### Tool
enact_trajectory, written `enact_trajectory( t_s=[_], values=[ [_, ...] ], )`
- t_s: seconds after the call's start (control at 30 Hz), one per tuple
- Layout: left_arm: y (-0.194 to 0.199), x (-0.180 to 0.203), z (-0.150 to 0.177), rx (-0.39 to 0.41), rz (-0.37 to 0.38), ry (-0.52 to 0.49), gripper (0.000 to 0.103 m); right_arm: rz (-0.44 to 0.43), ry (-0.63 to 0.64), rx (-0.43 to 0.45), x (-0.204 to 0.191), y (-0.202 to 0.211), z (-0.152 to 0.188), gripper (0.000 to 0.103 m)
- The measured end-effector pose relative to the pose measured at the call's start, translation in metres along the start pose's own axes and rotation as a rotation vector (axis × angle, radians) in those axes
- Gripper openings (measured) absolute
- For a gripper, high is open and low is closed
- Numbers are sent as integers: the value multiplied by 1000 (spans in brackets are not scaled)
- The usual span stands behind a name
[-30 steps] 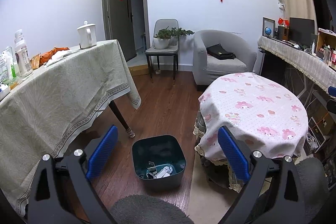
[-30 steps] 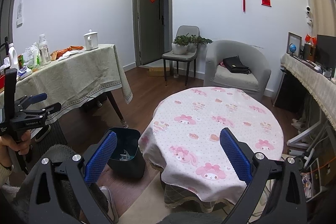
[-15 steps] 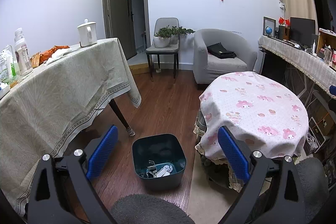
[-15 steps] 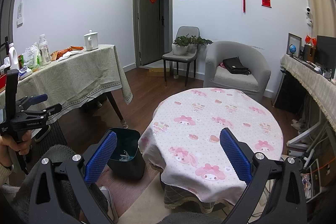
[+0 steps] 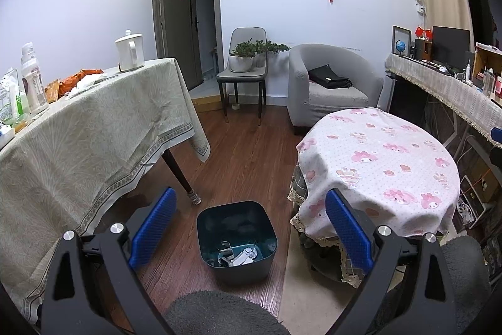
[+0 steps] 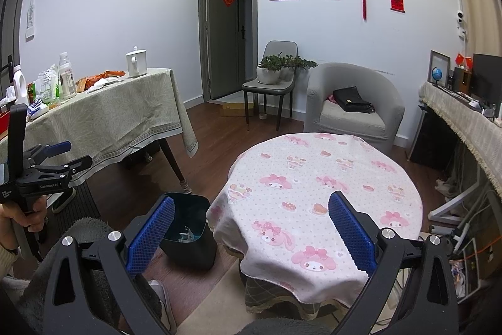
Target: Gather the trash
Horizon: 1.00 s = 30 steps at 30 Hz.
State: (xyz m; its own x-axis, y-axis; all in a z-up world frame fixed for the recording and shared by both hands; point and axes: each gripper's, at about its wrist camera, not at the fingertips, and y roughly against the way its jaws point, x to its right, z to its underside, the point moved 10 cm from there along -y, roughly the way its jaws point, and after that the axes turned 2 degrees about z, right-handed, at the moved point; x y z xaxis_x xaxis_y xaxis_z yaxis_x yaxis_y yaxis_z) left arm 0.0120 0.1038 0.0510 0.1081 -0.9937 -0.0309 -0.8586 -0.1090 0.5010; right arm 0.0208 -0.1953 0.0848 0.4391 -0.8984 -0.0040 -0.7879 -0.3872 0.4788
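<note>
A dark teal trash bin stands on the wood floor between two tables, with crumpled paper and scraps inside. It also shows in the right wrist view. My left gripper is open and empty, held above the bin. My right gripper is open and empty above the round table with the pink cartoon cloth. The left gripper also shows in the right wrist view, at the left. Orange snack wrappers and white tissue lie on the long table.
The long table with the beige cloth holds bottles and a white kettle. A grey armchair with a black bag, a chair with potted plants and a cluttered side shelf stand around.
The left wrist view has shifted slightly, with the bin a little lower and nearer. Both grippers stay open and empty.
</note>
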Motion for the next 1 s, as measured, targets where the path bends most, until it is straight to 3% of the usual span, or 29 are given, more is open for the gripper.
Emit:
enact_trajectory(
  t_s=[1.0],
  values=[
    [0, 2, -1, -6, 5, 3, 97, 1, 1, 4, 2, 2, -7, 99]
  ],
)
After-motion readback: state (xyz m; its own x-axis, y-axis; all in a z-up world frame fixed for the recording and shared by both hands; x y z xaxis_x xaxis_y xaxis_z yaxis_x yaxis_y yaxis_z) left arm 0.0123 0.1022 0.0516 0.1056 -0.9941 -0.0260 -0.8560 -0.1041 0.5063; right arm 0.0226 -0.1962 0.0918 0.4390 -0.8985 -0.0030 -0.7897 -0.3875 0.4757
